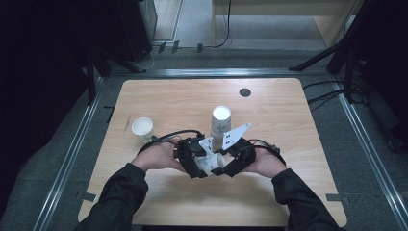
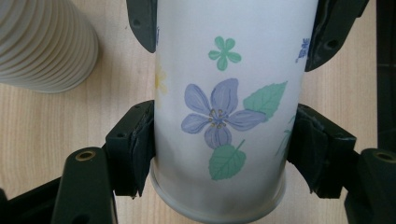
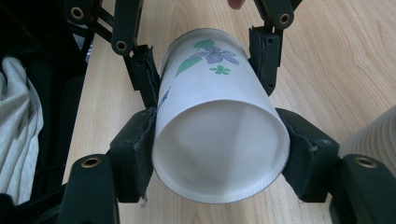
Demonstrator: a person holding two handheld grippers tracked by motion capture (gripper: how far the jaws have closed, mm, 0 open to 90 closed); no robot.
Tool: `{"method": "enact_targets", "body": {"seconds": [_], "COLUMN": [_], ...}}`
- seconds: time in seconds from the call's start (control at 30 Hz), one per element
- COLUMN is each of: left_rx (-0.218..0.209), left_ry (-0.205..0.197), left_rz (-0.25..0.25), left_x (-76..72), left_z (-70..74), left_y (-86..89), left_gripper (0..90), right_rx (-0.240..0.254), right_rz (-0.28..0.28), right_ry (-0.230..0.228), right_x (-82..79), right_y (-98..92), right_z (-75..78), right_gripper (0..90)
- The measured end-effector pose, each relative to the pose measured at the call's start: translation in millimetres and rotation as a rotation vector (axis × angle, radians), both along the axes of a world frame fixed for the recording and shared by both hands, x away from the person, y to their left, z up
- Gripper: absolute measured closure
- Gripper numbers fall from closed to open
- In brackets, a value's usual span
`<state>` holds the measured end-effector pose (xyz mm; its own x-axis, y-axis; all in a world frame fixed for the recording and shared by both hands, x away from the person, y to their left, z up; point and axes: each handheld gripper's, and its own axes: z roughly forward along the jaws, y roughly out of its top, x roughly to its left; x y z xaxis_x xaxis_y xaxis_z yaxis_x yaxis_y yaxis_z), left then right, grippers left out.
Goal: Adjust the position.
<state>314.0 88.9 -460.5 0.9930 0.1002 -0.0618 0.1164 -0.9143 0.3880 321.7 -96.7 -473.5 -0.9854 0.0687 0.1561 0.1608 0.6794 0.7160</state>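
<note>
A flowered paper cup (image 1: 213, 162) lies on its side just above the near middle of the tabletop (image 1: 288, 120), held between the two grippers. The left gripper (image 2: 219, 144) has its fingers (image 2: 133, 149) pressed on the cup near its base end, while the right gripper (image 3: 219, 154) has its fingers (image 3: 135, 154) clamped around the rim, the open mouth facing its camera. Gripping both ends probably steadies the thin cup so it can be passed from one hand to the other or turned without crushing. Just beyond stands a stack of ribbed paper cups (image 1: 220, 121), likely where this one belongs. Farther left sits a single white paper cup (image 1: 142, 128), upright and well apart.
</note>
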Motion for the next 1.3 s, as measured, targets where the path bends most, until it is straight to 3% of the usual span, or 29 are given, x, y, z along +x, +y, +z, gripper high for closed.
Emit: {"method": "enact_targets", "body": {"seconds": [0.2,0.27,0.37,0.47,0.77,0.9,1.3], "left_rx": [-0.032,-0.055,-0.109,-0.165,-0.225,-0.275,-0.342], "left_ry": [-0.009,-0.013,-0.012,-0.004,0.027,0.047,0.05], "left_rz": [-0.026,-0.007,0.003,0.029,0.077,0.093,0.102], "left_x": [-1.7,-1.8,-0.7,2.1,3.6,3.5,1.1], "left_z": [1.7,2.8,5.8,7.8,8.4,8.1,-1.1], "left_y": [4.3,5.7,11.1,18.1,31.5,39.1,40.1], "left_gripper": [25.8,17.7,12.9,12.8,9.6,8.6,8.6], "right_rx": [-0.004,0.004,0.017,0.035,0.071,0.09,0.144], "right_rz": [0.016,0.017,0.004,-0.005,-0.023,-0.017,-0.011], "right_ry": [0.007,-0.001,-0.001,-0.004,0.007,0.015,0.031], "right_x": [-1.4,-1.3,-1.0,0.5,2.5,2.8,3.3], "right_y": [-0.9,-1.7,-5.3,-10.5,-20.9,-23.9,-25.8], "right_z": [1.5,3.0,6.1,9.2,15.4,17.8,22.9], "right_gripper": [35.4,35.4,35.4,35.4,35.3,35.3,35.3]}}
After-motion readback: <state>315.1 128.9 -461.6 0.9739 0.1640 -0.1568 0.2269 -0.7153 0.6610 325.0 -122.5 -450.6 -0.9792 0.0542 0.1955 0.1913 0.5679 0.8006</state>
